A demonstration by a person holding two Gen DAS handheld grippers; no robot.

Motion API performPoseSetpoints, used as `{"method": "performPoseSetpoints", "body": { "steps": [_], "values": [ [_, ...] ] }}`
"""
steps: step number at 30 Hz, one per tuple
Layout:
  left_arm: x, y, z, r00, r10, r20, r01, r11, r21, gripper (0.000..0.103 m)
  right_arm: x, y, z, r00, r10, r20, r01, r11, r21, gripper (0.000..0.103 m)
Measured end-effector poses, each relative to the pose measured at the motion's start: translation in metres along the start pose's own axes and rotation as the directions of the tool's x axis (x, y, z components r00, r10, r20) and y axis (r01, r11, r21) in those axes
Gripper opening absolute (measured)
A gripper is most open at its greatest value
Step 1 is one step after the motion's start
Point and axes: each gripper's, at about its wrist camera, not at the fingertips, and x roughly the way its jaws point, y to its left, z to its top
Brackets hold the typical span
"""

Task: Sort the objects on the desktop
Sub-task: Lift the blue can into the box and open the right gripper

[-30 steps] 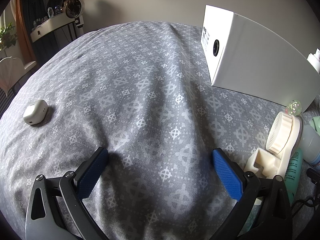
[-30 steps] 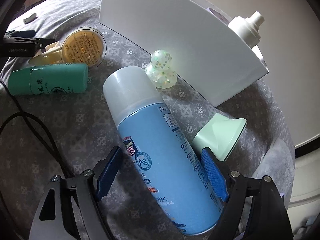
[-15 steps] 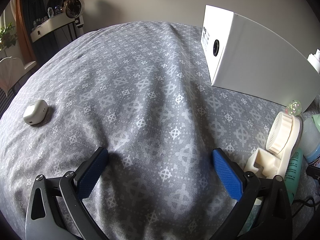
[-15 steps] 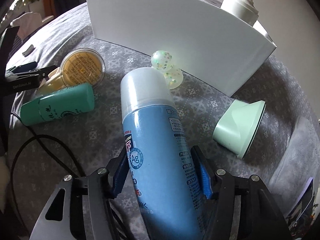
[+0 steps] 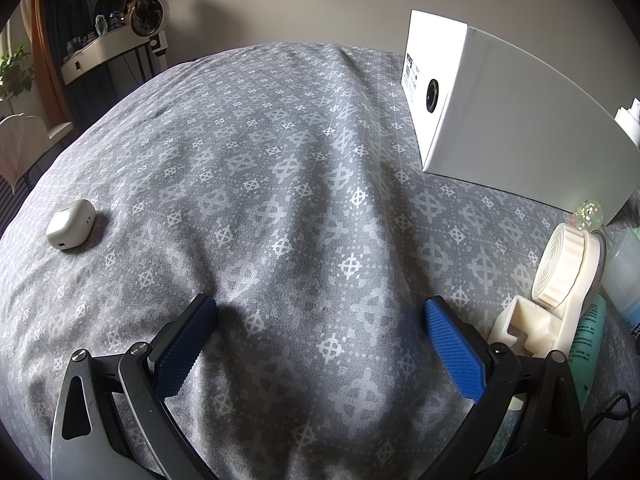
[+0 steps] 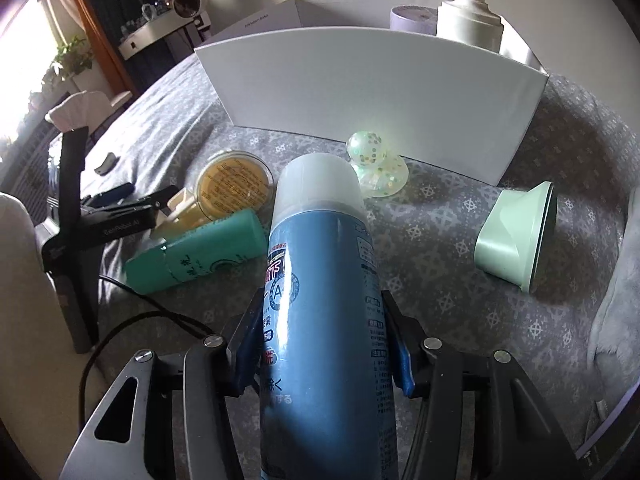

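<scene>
My right gripper [image 6: 322,354] is shut on a blue spray can [image 6: 324,280] and holds it lifted, cap pointing toward the white box [image 6: 372,92]. The box holds a white pump bottle [image 6: 468,16] and a lilac jar [image 6: 412,18]. In front of the box lie a speckled clear toy [image 6: 376,164], a round yellow tin [image 6: 234,184], a green tube [image 6: 200,252] and a mint cone-shaped piece [image 6: 520,232]. My left gripper [image 5: 320,340] is open and empty over the grey patterned cloth [image 5: 280,184]. A white earbud case [image 5: 71,223] lies far left.
A cream tape dispenser [image 5: 560,280] and the green tube [image 5: 588,340] lie right of my left gripper. The white box [image 5: 500,120] stands at the back right. A black cable [image 6: 132,320] runs across the cloth. A shelf and chair stand beyond the left edge.
My right gripper closed on the blue spray can and raised it off the cloth, turning toward the white box. My left gripper has not moved.
</scene>
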Motion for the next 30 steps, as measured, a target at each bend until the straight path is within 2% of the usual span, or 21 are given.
{"method": "performPoseSetpoints", "body": {
  "steps": [11,15,19,23,30],
  "values": [
    [0.000,0.000,0.000,1.000,0.000,0.000,0.000,1.000,0.000,0.103,-0.014,-0.001,0.012,0.984,0.146,0.106,-0.157,0.983,0.097,0.051],
    [0.000,0.000,0.000,1.000,0.000,0.000,0.000,1.000,0.000,0.103,-0.020,-0.004,0.014,0.975,0.167,0.144,-0.184,0.976,0.113,0.051],
    [0.000,0.000,0.000,1.000,0.000,0.000,0.000,1.000,0.000,0.103,-0.029,-0.009,0.015,0.960,0.206,0.189,-0.232,0.964,0.128,0.051],
    [0.000,0.001,0.000,1.000,0.000,0.000,0.000,1.000,0.000,0.103,-0.039,-0.015,0.016,0.935,0.255,0.247,-0.296,0.944,0.143,0.051],
    [0.000,0.000,0.000,1.000,0.000,0.000,0.000,1.000,0.000,0.103,-0.054,-0.015,0.013,0.914,0.272,0.300,-0.323,0.937,0.133,0.051]
  ]
}}
